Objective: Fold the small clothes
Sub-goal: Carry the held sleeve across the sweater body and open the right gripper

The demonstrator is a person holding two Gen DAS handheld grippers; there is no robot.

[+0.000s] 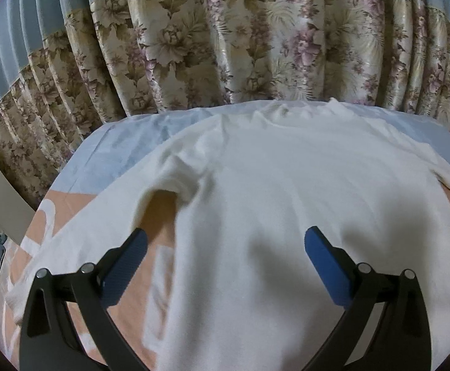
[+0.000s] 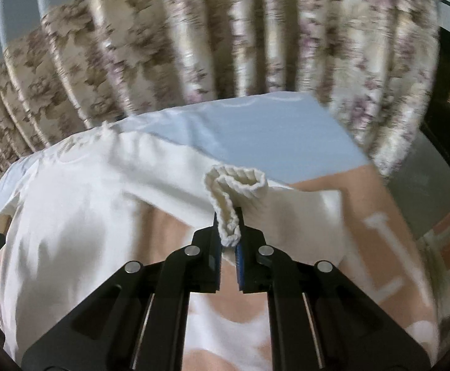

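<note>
Floral curtain point(image 1: 225, 37) | left gripper point(image 1: 225, 247) fingers apart over sweater point(image 1: 286, 185) | right gripper point(image 2: 228, 232) pinches cuff point(image 2: 228, 216)

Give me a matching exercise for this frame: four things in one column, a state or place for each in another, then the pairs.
1. left gripper
2. right gripper
3. ribbed cuff
4. floral curtain

A. hangs behind the bed
B. open above the white top
C. pinched between blue pads
D. shut on fabric

Pairs: 1-B, 2-D, 3-C, 4-A
</note>
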